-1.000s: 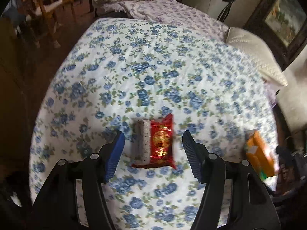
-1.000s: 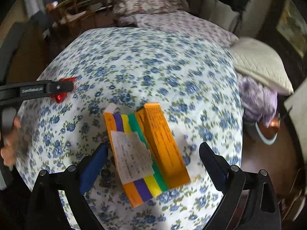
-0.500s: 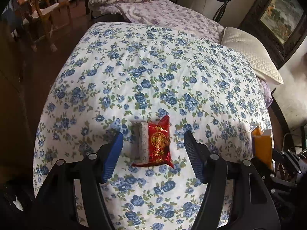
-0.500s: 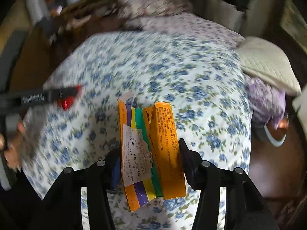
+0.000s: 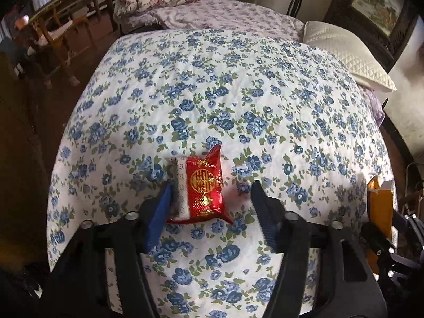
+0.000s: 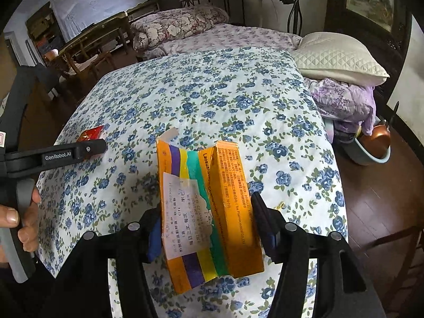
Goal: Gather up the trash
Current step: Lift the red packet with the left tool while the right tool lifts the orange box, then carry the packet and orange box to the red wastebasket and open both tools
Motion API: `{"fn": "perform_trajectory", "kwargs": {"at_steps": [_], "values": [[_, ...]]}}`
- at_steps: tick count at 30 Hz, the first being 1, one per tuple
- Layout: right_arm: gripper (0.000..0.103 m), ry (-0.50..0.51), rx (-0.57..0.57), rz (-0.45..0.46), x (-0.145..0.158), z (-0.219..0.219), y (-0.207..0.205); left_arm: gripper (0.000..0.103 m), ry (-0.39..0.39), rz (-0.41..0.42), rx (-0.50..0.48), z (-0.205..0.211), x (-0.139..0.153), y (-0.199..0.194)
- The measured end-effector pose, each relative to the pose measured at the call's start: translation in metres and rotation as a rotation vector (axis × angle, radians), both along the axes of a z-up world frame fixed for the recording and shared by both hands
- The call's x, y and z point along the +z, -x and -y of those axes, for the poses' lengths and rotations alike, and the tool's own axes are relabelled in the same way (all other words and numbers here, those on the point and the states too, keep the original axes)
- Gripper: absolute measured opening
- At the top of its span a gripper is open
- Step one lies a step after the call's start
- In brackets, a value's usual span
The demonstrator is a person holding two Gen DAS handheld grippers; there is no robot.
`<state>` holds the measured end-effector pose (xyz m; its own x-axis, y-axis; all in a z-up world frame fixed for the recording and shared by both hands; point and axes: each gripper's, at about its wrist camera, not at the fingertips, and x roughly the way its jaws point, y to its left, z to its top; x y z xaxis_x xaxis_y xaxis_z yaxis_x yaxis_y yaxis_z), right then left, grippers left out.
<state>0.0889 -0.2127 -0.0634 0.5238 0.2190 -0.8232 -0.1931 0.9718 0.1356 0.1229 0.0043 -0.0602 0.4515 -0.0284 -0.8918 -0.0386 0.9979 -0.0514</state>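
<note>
A red foil snack packet [image 5: 203, 185] with a gold emblem lies on the blue-flowered bedspread [image 5: 225, 92]. My left gripper [image 5: 210, 188] is open, its jaws either side of the packet, the left blue pad touching the packet's white edge. My right gripper [image 6: 206, 212] is shut on an orange medicine box [image 6: 209, 206] with purple, yellow and green stripes and a white label, held lifted above the bed. The box also shows at the right edge of the left wrist view [image 5: 380, 206]. The packet [image 6: 91, 133] and left gripper show at the left of the right wrist view.
A white quilted pillow [image 6: 336, 58] and a purple cloth [image 6: 344, 103] lie at the bed's right side. A blue basin [image 6: 371, 151] sits on the wooden floor right of the bed. Wooden chairs [image 5: 58, 34] stand far left. A second bed [image 5: 212, 13] lies behind.
My right gripper closed on the orange box and lifted it off the bed. My left gripper moved in around the red packet, its jaws narrowing a little.
</note>
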Motion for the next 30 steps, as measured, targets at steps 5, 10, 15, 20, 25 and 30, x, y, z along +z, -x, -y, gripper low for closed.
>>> {"fn": "perform_trajectory", "kwargs": {"at_steps": [5,10,15,20,25,30], "values": [[0.073,0.044,0.019,0.004,-0.004,-0.005,0.0,0.041,-0.029,0.01,-0.01,0.002,-0.001,0.0],[0.066,0.078,0.033,0.002,-0.009,-0.008,0.0,0.032,-0.015,0.01,-0.021,-0.001,0.0,-0.002],[0.052,0.048,0.018,0.026,-0.003,-0.001,0.004,0.031,0.033,0.03,-0.009,-0.016,0.009,0.0],[0.051,0.028,-0.002,0.042,0.006,0.011,0.012,0.031,0.056,0.063,-0.024,-0.012,0.021,0.003],[0.051,0.007,-0.029,0.064,0.021,0.032,0.022,0.031,0.084,0.099,-0.087,0.014,0.034,0.009],[0.051,-0.032,-0.097,0.085,0.033,0.08,0.043,0.031,0.11,0.129,-0.213,0.066,0.046,0.021]]}}
